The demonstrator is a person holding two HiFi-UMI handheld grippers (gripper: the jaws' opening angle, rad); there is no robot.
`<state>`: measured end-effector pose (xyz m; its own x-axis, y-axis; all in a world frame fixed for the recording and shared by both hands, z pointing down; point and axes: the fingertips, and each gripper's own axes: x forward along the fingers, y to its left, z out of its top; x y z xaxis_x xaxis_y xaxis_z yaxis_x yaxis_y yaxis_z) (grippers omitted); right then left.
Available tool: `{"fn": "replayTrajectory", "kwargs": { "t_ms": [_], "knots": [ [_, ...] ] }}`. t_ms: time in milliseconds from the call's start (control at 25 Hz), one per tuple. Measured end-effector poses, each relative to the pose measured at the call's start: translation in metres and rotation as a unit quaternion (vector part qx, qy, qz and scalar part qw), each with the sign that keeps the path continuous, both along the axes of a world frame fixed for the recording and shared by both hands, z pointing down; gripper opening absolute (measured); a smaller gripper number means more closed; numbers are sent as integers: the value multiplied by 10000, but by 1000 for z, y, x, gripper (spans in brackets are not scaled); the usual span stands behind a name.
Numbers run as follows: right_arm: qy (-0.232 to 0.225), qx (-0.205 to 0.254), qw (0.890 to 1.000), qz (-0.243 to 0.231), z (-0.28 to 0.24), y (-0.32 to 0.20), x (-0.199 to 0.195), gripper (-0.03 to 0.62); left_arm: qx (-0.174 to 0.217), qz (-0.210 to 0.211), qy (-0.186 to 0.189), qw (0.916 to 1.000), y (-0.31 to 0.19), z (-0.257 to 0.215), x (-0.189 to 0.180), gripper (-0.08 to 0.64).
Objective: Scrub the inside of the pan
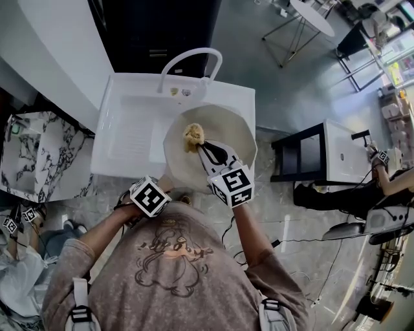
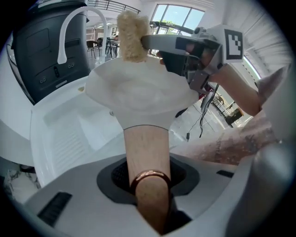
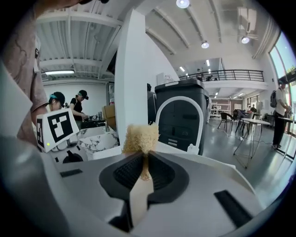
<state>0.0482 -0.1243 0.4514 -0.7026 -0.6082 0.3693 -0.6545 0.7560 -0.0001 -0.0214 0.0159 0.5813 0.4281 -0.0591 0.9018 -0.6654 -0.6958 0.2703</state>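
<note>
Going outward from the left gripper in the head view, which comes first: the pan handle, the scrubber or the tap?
1. Pan handle, clamped in the left gripper.
2. Scrubber, inside the pan.
3. Tap, at the sink's back edge.

Below me: white sink (image 1: 132, 132), ribbed drainboard on its left side, arched white faucet (image 1: 193, 51) at its back edge. Dark cabinet (image 1: 155, 29) behind the sink. Marble-patterned worktop (image 1: 29, 152) to my left. Low black-and-white stand (image 1: 330, 152) on my right; round white table (image 1: 312, 16) beyond it.
</note>
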Motion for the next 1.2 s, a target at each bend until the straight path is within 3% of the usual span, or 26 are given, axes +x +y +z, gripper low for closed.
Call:
{"fn": "replayTrajectory", "kwargs": {
  "t_ms": [240,480,680,880,1200],
  "knots": [
    [956,-434,9941,-272,37,-3,-9,48,-51,324,53,9994,8,2,11,144],
    [1813,-930,9773,-581,83,0,-4,48,-200,441,86,9988,17,5,16,146],
    [1941,-1144,9707,-840,107,13,-10,48,-187,503,156,9984,16,2,20,146],
    [2223,-1063,9652,-881,118,9,-16,48,-231,442,225,9985,15,-1,22,146],
    [2140,-877,9697,-794,119,2,-20,48,-120,474,191,9986,17,-1,26,146]
  ]
}}
